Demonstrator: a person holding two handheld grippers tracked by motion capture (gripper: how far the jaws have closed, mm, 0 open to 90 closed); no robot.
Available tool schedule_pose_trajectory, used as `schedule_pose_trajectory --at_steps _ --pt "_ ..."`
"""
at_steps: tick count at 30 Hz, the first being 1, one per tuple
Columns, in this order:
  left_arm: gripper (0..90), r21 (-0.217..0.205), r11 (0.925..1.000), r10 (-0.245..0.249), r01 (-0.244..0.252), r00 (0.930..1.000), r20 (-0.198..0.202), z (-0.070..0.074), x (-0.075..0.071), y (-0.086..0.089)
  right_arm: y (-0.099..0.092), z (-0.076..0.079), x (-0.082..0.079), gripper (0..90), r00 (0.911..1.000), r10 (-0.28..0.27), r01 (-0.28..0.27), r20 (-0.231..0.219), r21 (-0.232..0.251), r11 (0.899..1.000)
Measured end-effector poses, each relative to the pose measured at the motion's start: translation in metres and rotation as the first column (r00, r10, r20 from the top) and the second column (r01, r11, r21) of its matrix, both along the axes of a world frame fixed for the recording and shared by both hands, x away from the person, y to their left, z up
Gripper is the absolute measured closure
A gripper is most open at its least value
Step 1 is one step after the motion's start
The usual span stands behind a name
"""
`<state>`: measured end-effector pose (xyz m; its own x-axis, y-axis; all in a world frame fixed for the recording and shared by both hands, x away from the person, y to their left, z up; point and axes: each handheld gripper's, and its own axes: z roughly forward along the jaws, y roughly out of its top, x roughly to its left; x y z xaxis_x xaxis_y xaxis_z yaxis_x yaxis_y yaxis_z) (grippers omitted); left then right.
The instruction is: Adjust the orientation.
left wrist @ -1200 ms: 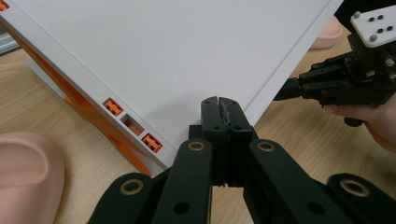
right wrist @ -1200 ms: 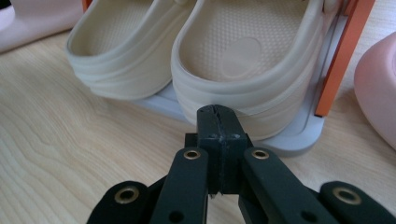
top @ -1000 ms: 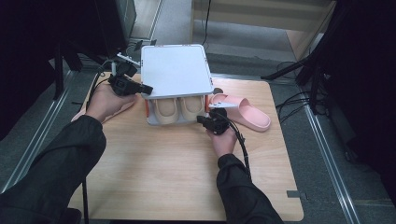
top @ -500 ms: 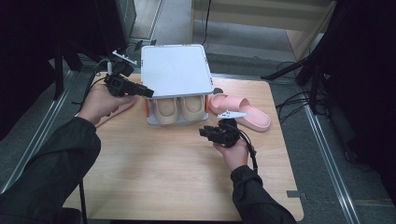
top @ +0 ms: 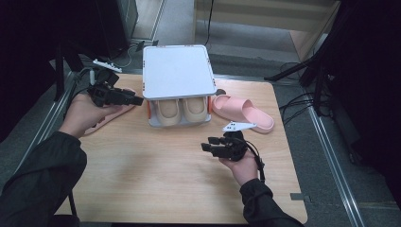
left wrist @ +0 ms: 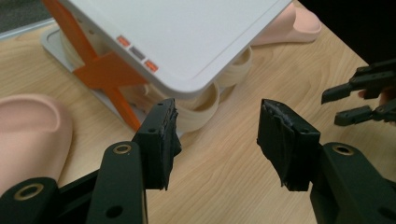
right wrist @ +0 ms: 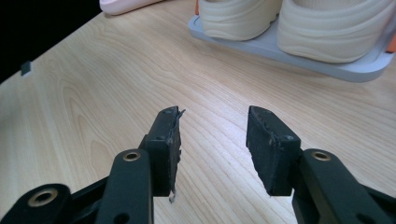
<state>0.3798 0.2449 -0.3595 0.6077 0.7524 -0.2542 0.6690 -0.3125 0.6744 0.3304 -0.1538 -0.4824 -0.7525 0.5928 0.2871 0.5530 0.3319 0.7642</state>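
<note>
Taking the shoe rack (top: 178,75) as the landmark: left of it the left gripper (top: 135,100) hovers over a pink slipper (top: 106,117), jaws just spread apart, gripping nothing. The beige slippers (top: 182,109) sit under the rack's white top. In front of the rack, the right gripper (top: 206,144) has just been opening too, nothing between its pads. Another pink slipper (top: 243,112) lies right of the rack.

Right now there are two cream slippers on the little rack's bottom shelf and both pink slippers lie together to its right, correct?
Not quite. The high view shows the pink slippers split: one lies right of the rack, the other lies left, by the left hand. The cream slippers do sit on the bottom shelf.
</note>
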Motion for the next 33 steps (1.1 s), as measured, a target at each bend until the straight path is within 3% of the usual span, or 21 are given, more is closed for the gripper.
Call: schedule_pose_trajectory --at_steps 3,5,11,17,24,26,33 --pt "46.6 0.015 0.9999 0.007 -0.007 1.0 -0.004 -0.006 -0.006 0.007 -0.001 0.002 -0.005 54.7 0.9998 -0.002 0.001 0.02 0.011 1.0" --pt "46.6 0.018 0.9997 0.018 -0.018 0.9998 0.0 -0.011 -0.009 0.012 -0.001 0.003 -0.008 54.8 0.9999 0.01 -0.01 0.008 0.026 1.0" --pt "47.2 0.031 0.9975 0.064 -0.064 0.9979 0.004 -0.026 -0.016 0.033 -0.004 0.004 -0.014 54.7 0.9991 0.039 -0.039 0.019 0.011 0.999" --pt "49.5 0.033 0.9932 0.111 -0.112 0.9936 0.019 -0.043 -0.018 0.054 -0.002 0.003 -0.013 55.2 0.9983 0.051 -0.051 0.029 0.027 0.998" --pt "50.9 0.021 0.9844 0.175 -0.174 0.9846 -0.002 -0.069 -0.008 0.078 -0.001 0.003 -0.013 55.7 0.9984 0.046 -0.047 0.032 0.01 0.999" --pt "51.0 0.032 0.9814 0.19 -0.189 0.9817 -0.015 -0.075 -0.002 0.082 -0.002 0.004 -0.013 56.0 0.9979 0.043 -0.044 0.049 0.014 0.999" --pt "51.5 0.047 0.9718 0.233 -0.231 0.971 -0.052 -0.094 0.015 0.097 -0.004 0.003 -0.012 56.0 0.9985 0.032 -0.032 0.044 0.005 0.999"
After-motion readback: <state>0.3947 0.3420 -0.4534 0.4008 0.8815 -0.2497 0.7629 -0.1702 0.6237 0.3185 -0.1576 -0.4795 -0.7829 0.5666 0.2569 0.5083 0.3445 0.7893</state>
